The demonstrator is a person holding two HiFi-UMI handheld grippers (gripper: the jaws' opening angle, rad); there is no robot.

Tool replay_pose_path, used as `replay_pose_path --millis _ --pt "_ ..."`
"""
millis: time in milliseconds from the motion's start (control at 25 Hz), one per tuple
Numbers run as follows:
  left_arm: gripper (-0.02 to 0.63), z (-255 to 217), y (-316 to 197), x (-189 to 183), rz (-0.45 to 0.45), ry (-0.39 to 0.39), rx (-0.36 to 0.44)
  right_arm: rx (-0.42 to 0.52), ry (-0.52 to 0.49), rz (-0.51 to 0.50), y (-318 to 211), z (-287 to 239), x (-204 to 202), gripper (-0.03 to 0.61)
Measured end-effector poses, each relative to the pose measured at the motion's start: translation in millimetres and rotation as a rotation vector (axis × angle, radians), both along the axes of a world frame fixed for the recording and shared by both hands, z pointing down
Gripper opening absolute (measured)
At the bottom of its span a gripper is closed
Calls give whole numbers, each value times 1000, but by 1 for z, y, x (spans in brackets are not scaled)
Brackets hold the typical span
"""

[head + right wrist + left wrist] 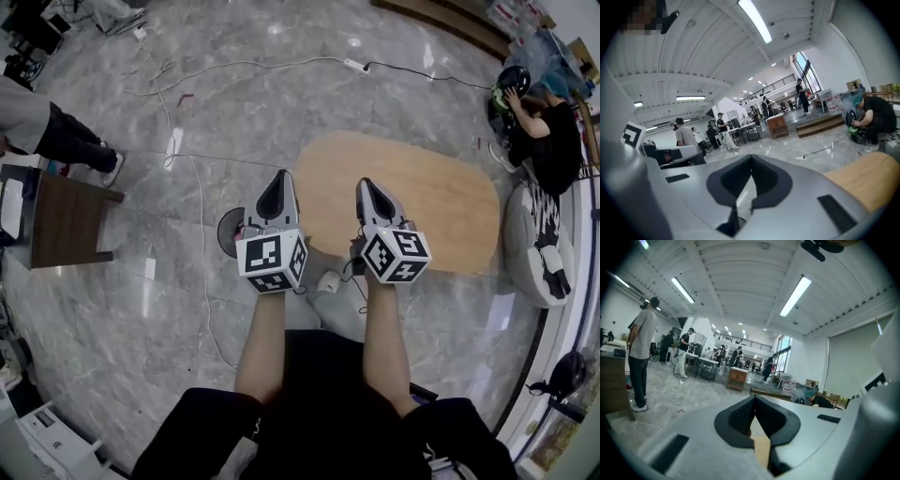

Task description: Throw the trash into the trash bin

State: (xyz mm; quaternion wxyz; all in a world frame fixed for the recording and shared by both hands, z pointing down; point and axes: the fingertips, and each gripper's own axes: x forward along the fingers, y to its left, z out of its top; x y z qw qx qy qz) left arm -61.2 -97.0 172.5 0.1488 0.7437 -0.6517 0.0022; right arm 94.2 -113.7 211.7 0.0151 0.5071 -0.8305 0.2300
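A large open workshop hall is shown — a polished stone floor [112, 309] crossed by cables [244, 64], a high ribbed ceiling [740, 268] hung with strip lights [796, 295], work tables [707, 363] attended by standing people [642, 352], and a railed mezzanine [773, 87].

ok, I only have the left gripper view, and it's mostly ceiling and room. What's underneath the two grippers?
Observer: The head view shows the left hand-held gripper and the right hand-held gripper held side by side over an oval wooden table.
Operator: Any bin in sight?
Observer: Maybe. A round dark thing sits on the floor by the table's left end, partly behind the left hand-held gripper. I can't tell if it is the bin.
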Motion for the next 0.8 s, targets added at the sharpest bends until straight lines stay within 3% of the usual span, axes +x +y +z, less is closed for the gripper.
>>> replay_pose_path --millis 160,480,800 --pt "2 -59 -10 36 62 14 93 113 -15 38 -8 -60 29 11" --pt "2 -150 -13 107 177 -49 273 329 17 115 -4 -163 90 11" --pt "2 -175 -4 166 260 -80 341 392 75 153 9 -186 131 11"
